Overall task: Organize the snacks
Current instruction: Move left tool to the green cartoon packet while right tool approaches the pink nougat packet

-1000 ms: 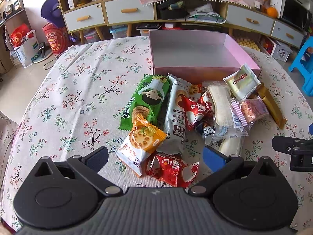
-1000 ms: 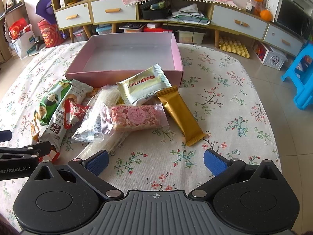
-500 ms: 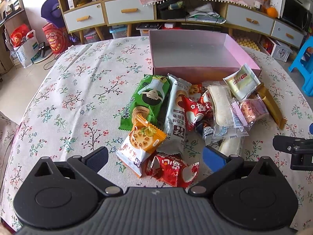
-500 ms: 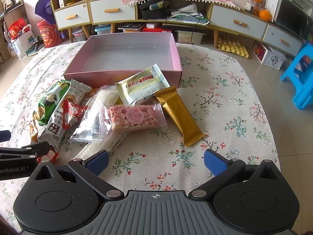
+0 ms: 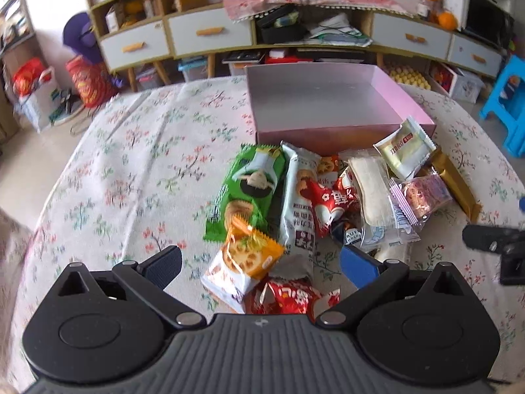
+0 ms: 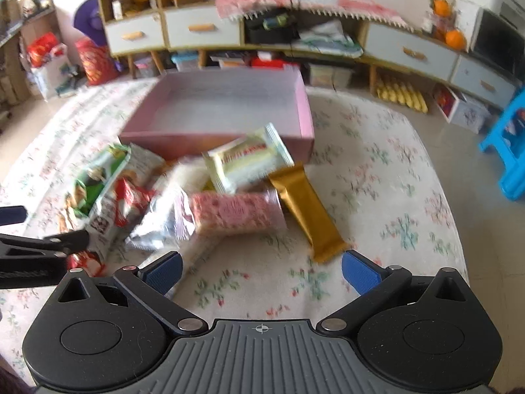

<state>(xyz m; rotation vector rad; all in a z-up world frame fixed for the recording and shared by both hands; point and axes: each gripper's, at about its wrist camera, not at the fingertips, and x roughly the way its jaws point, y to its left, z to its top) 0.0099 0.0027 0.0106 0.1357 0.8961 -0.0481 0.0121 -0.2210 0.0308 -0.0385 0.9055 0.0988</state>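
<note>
A pile of snack packets lies on the flowered tablecloth in front of an empty pink box (image 5: pixel 331 131) (image 6: pixel 216 138). In the left wrist view my left gripper (image 5: pixel 261 267) is open over the orange cracker packet (image 5: pixel 244 262) and a red packet (image 5: pixel 288 298), with a green biscuit pack (image 5: pixel 246 190) and a grey-white pack (image 5: pixel 297 203) beyond. In the right wrist view my right gripper (image 6: pixel 261 271) is open and holds nothing, just short of the gold bar (image 6: pixel 306 213), the pink nougat packet (image 6: pixel 236 211) and the cream packet (image 6: pixel 247 161).
Cabinets with drawers (image 5: pixel 210 32) line the far wall. A blue stool (image 6: pixel 512 151) stands off the table's right side. Bare tablecloth (image 5: pixel 124 164) spreads left of the pile, and more tablecloth (image 6: pixel 393 197) right of the gold bar.
The right gripper has moved forward and lower toward the gold bar and pink packet; its view is blurred by motion. The left gripper has shifted only slightly. Both stay open.
</note>
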